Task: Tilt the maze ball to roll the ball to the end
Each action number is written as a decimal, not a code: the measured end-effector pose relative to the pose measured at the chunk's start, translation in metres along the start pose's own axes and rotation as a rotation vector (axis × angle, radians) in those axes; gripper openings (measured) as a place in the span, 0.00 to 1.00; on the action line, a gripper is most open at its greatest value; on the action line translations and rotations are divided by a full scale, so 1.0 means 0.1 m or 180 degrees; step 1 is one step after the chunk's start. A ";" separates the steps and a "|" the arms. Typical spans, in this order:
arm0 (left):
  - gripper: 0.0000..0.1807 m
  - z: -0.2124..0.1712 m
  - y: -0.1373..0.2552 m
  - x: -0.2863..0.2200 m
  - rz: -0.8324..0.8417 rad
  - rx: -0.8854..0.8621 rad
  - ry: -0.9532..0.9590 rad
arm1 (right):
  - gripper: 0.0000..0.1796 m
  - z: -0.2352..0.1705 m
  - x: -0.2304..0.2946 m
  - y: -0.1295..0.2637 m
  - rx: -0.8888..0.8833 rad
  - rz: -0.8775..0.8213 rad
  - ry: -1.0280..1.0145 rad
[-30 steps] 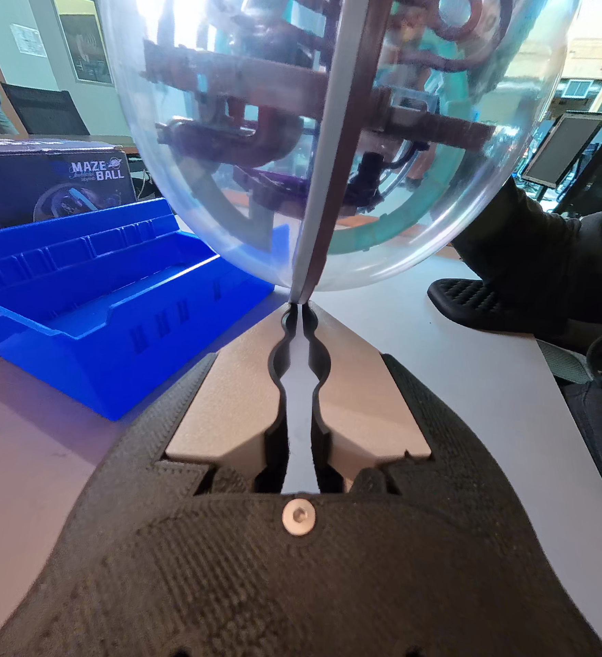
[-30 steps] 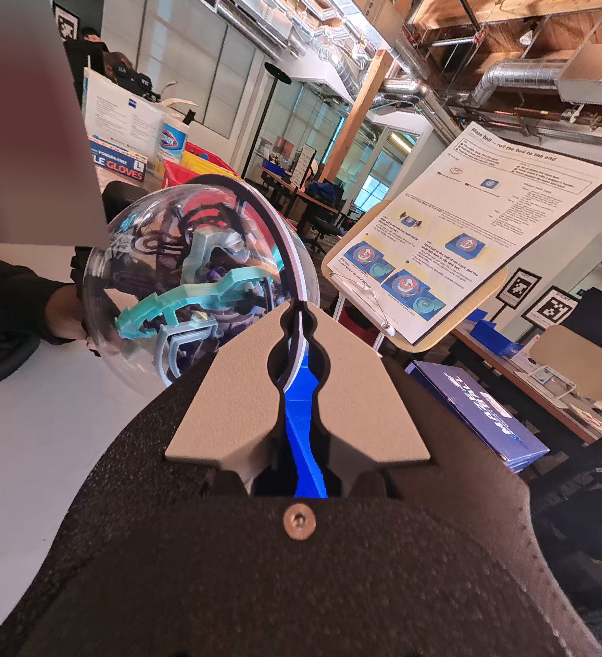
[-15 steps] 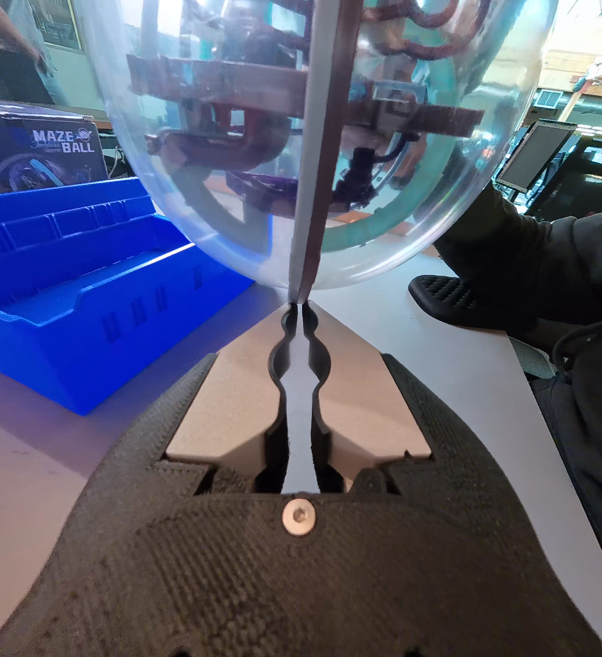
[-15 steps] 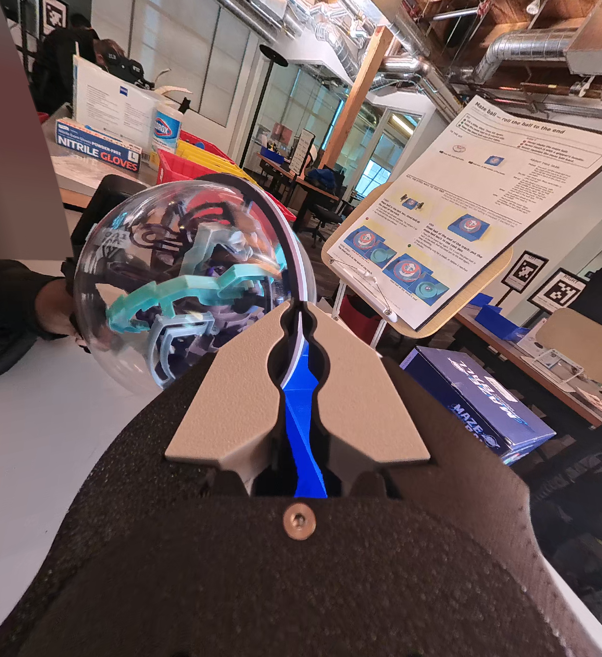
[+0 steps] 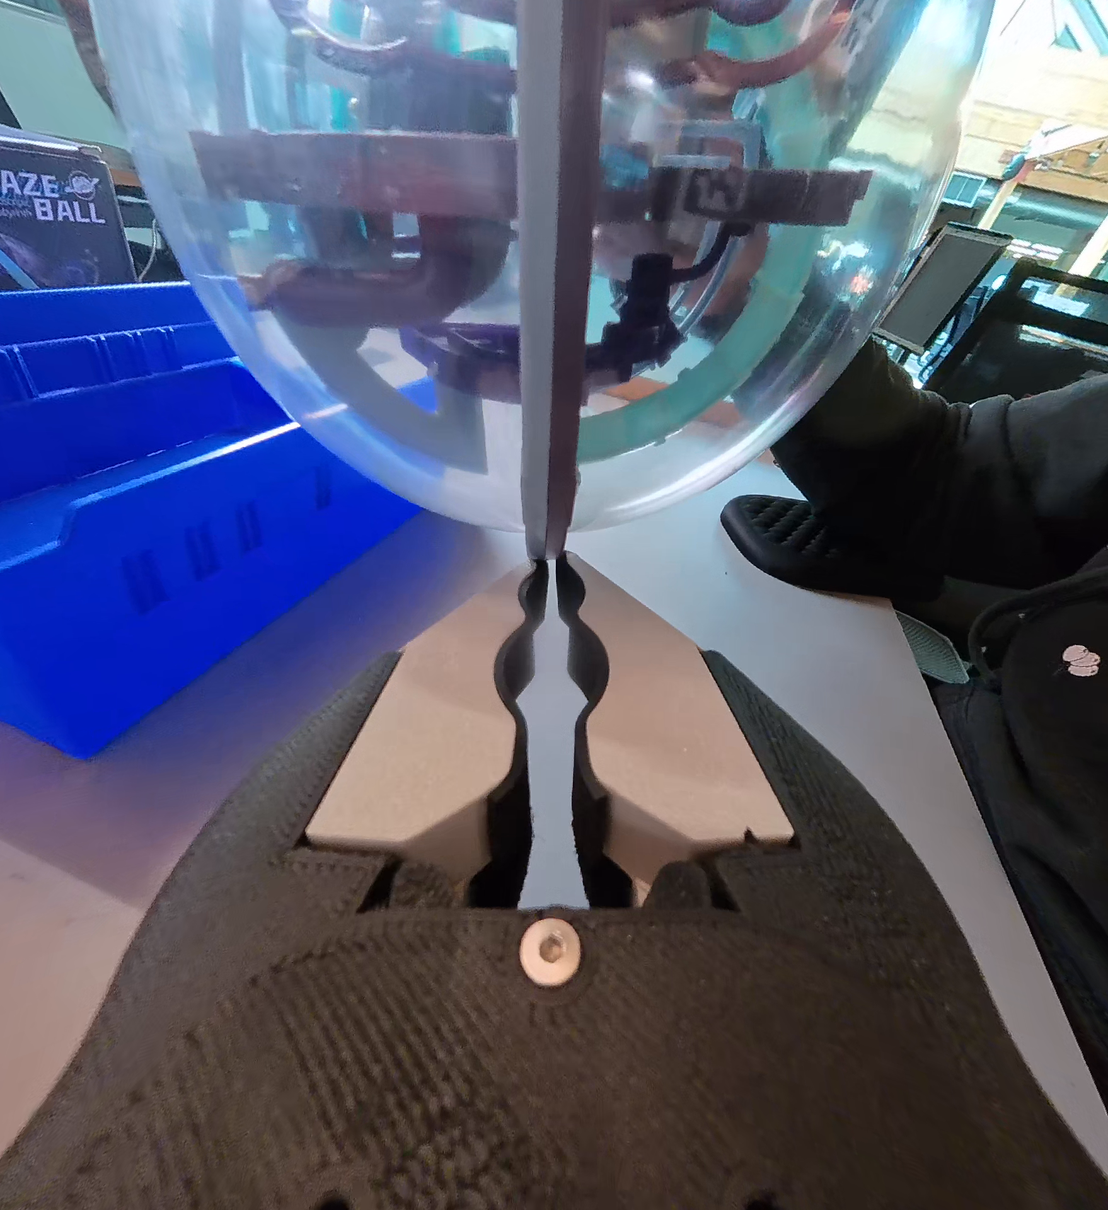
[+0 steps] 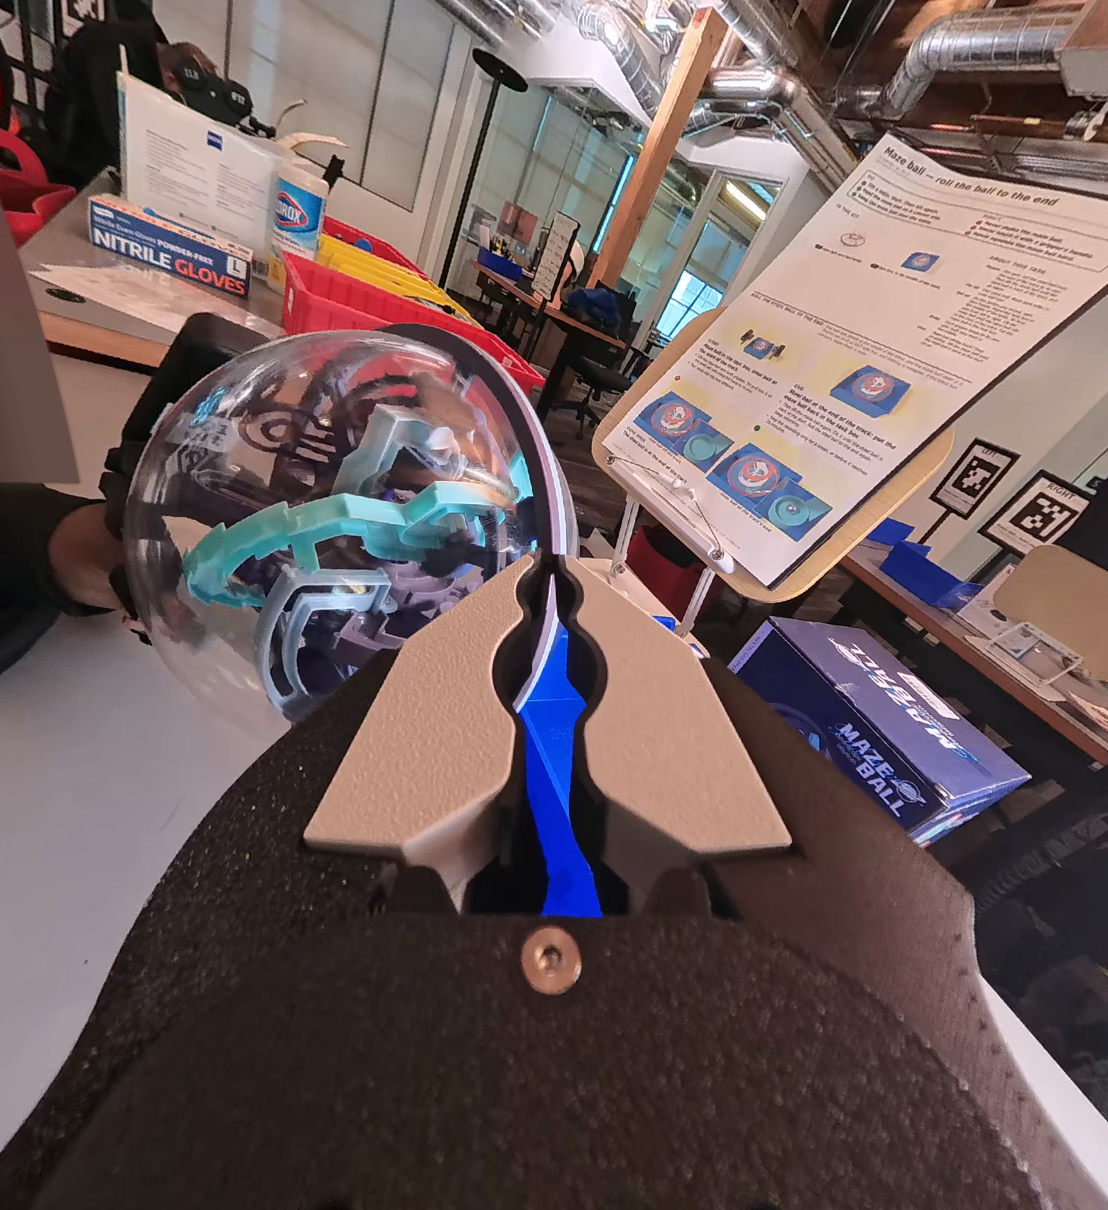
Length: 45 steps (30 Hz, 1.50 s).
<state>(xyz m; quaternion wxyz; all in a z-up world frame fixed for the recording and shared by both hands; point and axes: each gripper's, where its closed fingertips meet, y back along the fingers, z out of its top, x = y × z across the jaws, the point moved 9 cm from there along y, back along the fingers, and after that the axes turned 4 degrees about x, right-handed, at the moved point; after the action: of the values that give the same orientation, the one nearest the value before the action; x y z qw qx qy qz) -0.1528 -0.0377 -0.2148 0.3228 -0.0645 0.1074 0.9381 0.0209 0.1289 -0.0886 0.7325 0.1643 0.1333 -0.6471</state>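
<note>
Maze ball (image 5: 702, 275): clear plastic sphere with teal, grey and purple track sections inside, held aloft above the white bench (image 5: 767, 655), clear of its surface, with an equatorial rim band (image 5: 548, 327) standing edge-on to the left wrist view. Left claw (image 5: 550, 562): closed down to a narrow slit, its tips pinching the lower edge of that rim band. Right claw (image 6: 550, 556): likewise nearly shut, clamped on the same band at another part of the sphere (image 6: 342, 511). Judged purpose of the two-point rim hold: the thin band is the only graspable feature on a smooth globe, and opposed grips let the sphere be rocked in fine steps to steer the small ball along the track. The small ball itself cannot be made out in either view, so progress toward the end is not determinable. Blue bin (image 5: 112, 556): open, standing on the bench toward its far left side, below and beside the sphere. Product box (image 5: 27, 216): dark, behind the bin. Instruction board (image 6: 866, 366): on a stand beyond the bench's far edge.
</note>
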 end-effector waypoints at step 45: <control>0.00 -0.14 -0.08 -0.06 -0.0200 0.0387 0.0227 | 0.00 -0.91 0.21 -0.08 0.0752 0.0514 -0.0617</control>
<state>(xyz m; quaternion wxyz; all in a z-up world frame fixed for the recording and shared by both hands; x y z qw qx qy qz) -0.1426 -0.0379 -0.2285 0.3513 -0.0816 0.1735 0.9164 0.0171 0.1463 -0.1806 0.7670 0.1962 -0.0286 -0.6102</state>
